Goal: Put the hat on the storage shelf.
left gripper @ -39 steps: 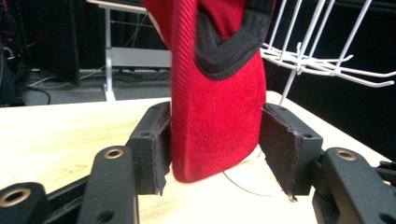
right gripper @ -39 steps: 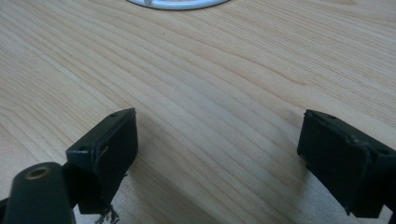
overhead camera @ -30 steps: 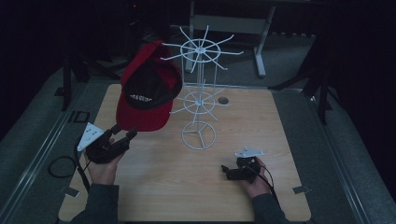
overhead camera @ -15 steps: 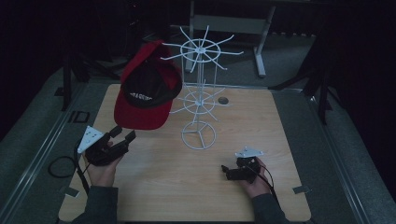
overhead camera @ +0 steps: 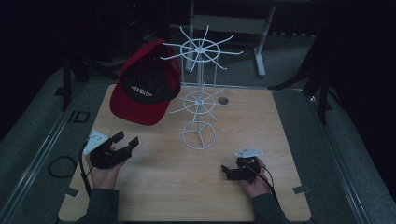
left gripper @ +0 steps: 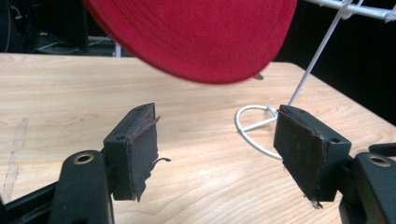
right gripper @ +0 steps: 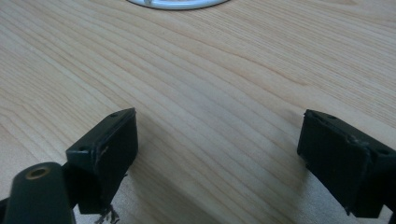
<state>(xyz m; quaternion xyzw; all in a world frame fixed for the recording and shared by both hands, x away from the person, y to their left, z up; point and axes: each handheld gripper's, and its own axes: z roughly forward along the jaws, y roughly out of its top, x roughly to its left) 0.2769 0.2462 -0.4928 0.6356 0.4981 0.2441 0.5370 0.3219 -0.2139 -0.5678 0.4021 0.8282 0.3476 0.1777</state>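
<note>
A red cap [overhead camera: 147, 84] with a black front panel hangs tilted on the left side of a white wire rack [overhead camera: 200, 46]. The rack stands mid-table on a ring base [overhead camera: 199, 136]. My left gripper [overhead camera: 125, 141] is open on the table's left, below the cap's brim and apart from it. In the left gripper view the cap [left gripper: 196, 37] hangs above the open jaws of that gripper [left gripper: 215, 149], and the ring base [left gripper: 252, 126] lies to the right. My right gripper [overhead camera: 225, 171] rests open near the front right, nothing between its jaws [right gripper: 219, 154]. The ring base [right gripper: 177, 3] sits ahead of it.
The wooden table [overhead camera: 163, 186] has a small round hole [overhead camera: 223, 100] behind the rack. A black cable loop [overhead camera: 60, 165] lies on the grey floor at the left. A grey metal frame [overhead camera: 233, 23] stands behind the table.
The left gripper has shifted slightly toward the person, away from the cap's brim. The cap has swung a little on the rack. The right gripper has stayed put.
</note>
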